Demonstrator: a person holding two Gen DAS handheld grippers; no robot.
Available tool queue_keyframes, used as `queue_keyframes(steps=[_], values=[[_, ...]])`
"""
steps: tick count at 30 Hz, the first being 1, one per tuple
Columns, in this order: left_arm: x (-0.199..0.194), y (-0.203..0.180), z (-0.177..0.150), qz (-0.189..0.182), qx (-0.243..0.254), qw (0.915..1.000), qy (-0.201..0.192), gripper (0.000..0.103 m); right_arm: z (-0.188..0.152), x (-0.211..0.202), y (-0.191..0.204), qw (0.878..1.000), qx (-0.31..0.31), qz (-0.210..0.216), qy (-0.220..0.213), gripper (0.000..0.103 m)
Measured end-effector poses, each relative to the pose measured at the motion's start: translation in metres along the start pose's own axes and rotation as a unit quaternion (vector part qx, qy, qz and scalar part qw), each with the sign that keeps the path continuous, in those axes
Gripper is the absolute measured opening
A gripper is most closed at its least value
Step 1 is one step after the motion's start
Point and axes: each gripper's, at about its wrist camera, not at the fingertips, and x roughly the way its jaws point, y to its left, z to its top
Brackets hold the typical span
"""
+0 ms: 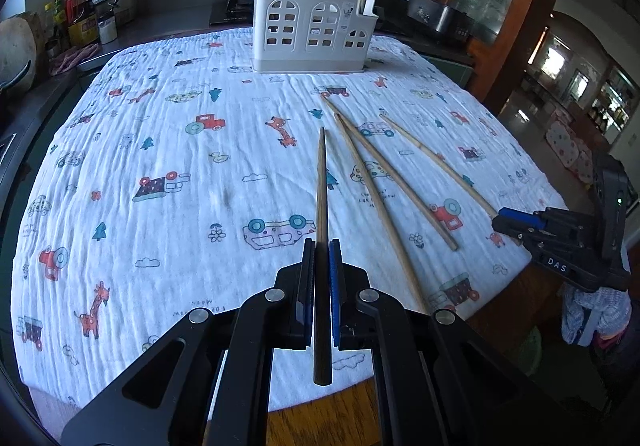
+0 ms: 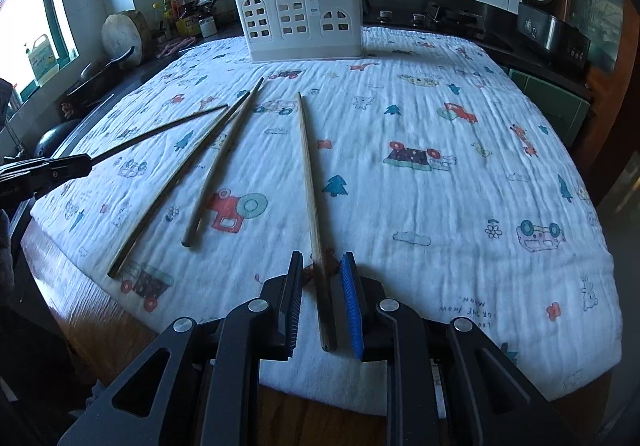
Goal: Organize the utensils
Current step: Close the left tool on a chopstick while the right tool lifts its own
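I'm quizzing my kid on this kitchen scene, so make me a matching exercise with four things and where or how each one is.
Things:
1. left gripper
2. right gripper
3. white holder
4. crossed pair of chopsticks

States:
A. lying loose on the cloth
B. standing at the far edge, chopsticks upright inside
C. shut on a chopstick
D. open around a chopstick

Pairs: 1-C, 2-D, 3-B, 4-A

White holder (image 1: 314,31) — cartoon-print cloth (image 1: 180,165), perhaps white
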Motion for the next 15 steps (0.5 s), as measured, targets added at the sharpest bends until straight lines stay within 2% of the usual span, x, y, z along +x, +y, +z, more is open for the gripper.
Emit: queue_keyframes(steps=[5, 7, 11, 15], values=[[0.004, 0.003, -0.005, 0.000, -0.008, 1.0000, 0.004, 0.006, -0.004, 0.000, 0.012, 0.999, -0.026, -0.026, -0.007, 0.018], [0.003, 0.003, -0.004, 0.000, -0.008, 1.0000, -0.001, 0.006, -0.003, 0.000, 0.012, 0.999, -0.032, -0.033, -0.009, 0.009], [-0.009, 0.000, 0.003, 0.002, 0.002, 0.9998, -0.021, 0.006, 0.001, -0.002, 0.010, 0.999, -0.028, -0.030, -0.009, 0.008], [-0.019, 0.002, 0.015, 0.003, 0.002, 0.9992, -0.040, 0.006, 0.013, -0.016, 0.014, 0.999, -0.032, -0.025, -0.031, 0.007]])
